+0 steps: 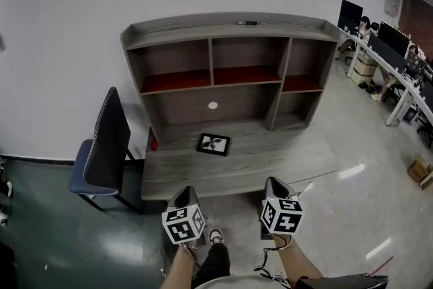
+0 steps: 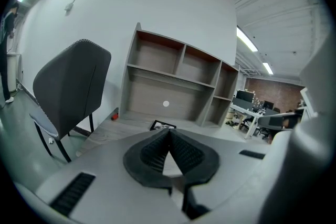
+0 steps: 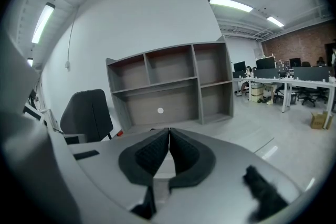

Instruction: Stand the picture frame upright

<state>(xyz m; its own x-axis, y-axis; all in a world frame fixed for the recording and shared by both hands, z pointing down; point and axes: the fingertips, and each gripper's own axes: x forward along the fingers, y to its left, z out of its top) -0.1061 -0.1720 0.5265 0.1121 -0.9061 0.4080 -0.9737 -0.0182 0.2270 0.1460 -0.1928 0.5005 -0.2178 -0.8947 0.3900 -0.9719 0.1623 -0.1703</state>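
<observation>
Both hand-held grippers empty: left hand-held gripper [image 2: 169,131] has its jaws fully together with nothing between the pads, and the right hand-held gripper [image 3: 169,130] is the same, pads meeting at the tips

In the head view I hold both low in front of me, short of the table's front edge, left [image 1: 187,191] and right [image 1: 273,181], both aimed at the table and well apart from the frame

Picture frame [image 1: 214,144] lies flat, face up, on the table [image 1: 284,156], about mid-width and nearer the back than the front, under the centre compartment of the shelf unit [image 1: 230,29]. Black border, pale picture with a dark motif. It sits slightly skewed to the table's front edge. It looks close to square from here, so I can't call its long axis. From the left gripper view it shows just above my closed jaws [image 2: 163,125]

Surface: grey wood-grain table, with the shelf unit rising from its back. The upper compartments have red floors, and there is a white round spot [image 1: 213,105] on the back panel. Small red object [image 1: 154,144] at the table's left edge, can't tell what it is

Room: white wall behind, glossy grey floor. Dark chair [image 1: 105,145] just beside the table on the left. Office desks with monitors [image 1: 392,47] far right, cardboard box [image 1: 419,170] on the floor near them
</observation>
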